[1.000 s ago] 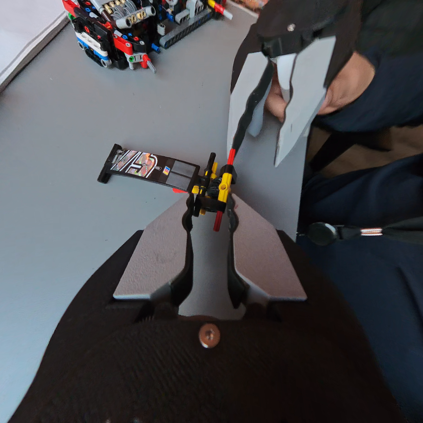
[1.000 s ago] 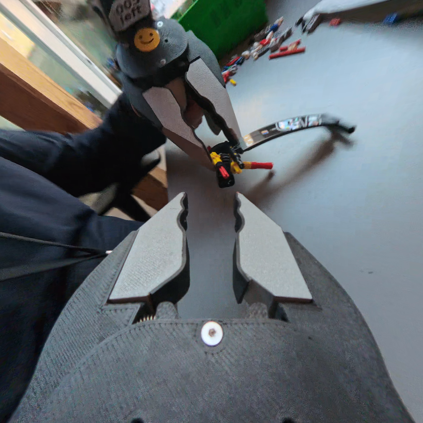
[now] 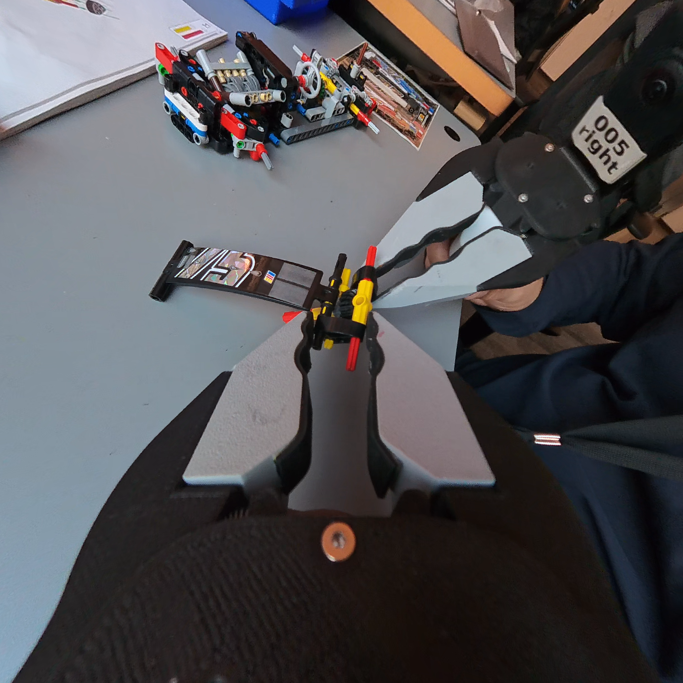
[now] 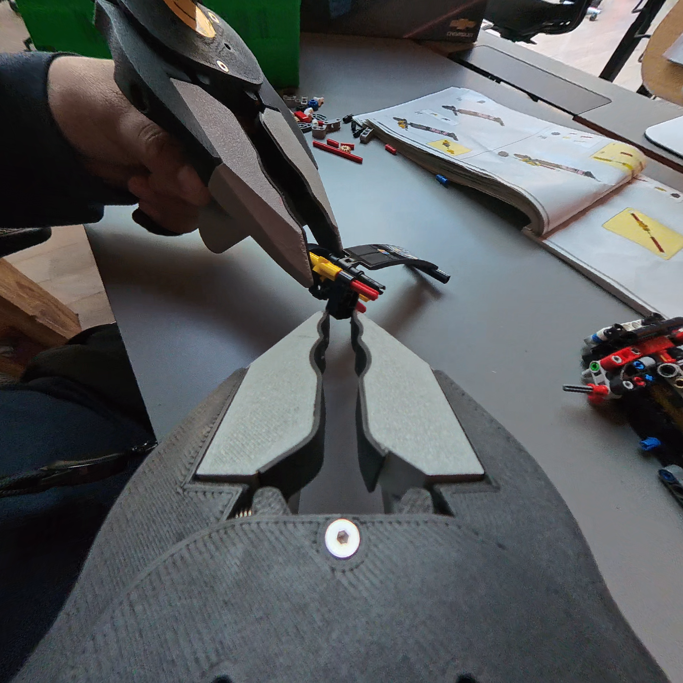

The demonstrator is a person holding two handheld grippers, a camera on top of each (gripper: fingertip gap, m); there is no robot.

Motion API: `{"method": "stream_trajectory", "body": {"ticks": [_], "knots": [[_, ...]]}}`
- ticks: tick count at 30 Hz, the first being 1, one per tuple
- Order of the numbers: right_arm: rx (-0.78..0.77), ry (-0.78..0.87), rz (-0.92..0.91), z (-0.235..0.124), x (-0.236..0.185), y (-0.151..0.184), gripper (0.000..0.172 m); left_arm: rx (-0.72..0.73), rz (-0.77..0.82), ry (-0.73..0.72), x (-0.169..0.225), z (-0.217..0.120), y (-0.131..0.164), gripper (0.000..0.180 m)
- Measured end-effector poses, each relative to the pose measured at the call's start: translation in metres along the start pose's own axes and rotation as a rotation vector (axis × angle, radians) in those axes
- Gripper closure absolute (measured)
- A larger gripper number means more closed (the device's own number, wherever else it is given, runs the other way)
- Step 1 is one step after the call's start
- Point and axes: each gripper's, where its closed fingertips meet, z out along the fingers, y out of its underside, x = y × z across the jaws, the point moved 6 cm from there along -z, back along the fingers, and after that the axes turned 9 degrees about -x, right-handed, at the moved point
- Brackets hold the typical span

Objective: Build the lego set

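**Both grippers on the small brick assembly**

Since a second ago your right gripper (image 4: pixel 339 318) has swung in from beside the piece and narrowed its jaws, so its fingertips now meet the small black, yellow and red brick assembly (image 3: pixel 343 303) from the side. Your left gripper (image 3: pixel 338 325) has kept its grip on the same piece throughout.

You have the left gripper clamped on the black block at the near end of the assembly, a pad pressed on each side, with a red axle (image 3: pixel 353 354) hanging down between the fingers. The long black curved panel with the shiny sticker (image 3: pixel 236 273) juts out to the left from the assembly, held just above the grey table (image 3: pixel 92 332).

Your right gripper's jaws stand only slightly apart, closed on the black lower part of the assembly (image 4: pixel 342 303); in the left wrist view its tips press against the yellow connector's side.

Farther back on the table sits a larger, partly built brick model (image 3: pixel 221 99), beside an open instruction booklet (image 4: pixel 517 159) and a sticker sheet (image 3: pixel 395 92). Loose small parts (image 4: pixel 325 125) lie scattered near a green bin (image 4: pixel 255 37). Your hands (image 4: pixel 122 148) in dark sleeves grip both handles.
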Motion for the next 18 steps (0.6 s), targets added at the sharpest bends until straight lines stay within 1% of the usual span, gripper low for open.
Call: {"method": "stream_trajectory", "body": {"ticks": [8,10,18], "knots": [[0.022,0.053,-0.051,-0.0037,-0.0013,-0.0008,0.16,0.01,-0.011,-0.003,0.0009,0.001,0.0002,0.154],[0.029,0.067,-0.07,-0.0048,-0.0018,-0.0013,0.165,0.008,-0.014,0.0,0.0009,0.0013,0.0009,0.154],[0.021,0.179,-0.147,-0.0064,0.0044,-0.0006,0.166,0.008,-0.029,0.004,-0.0017,0.0006,0.0016,0.154]]}}
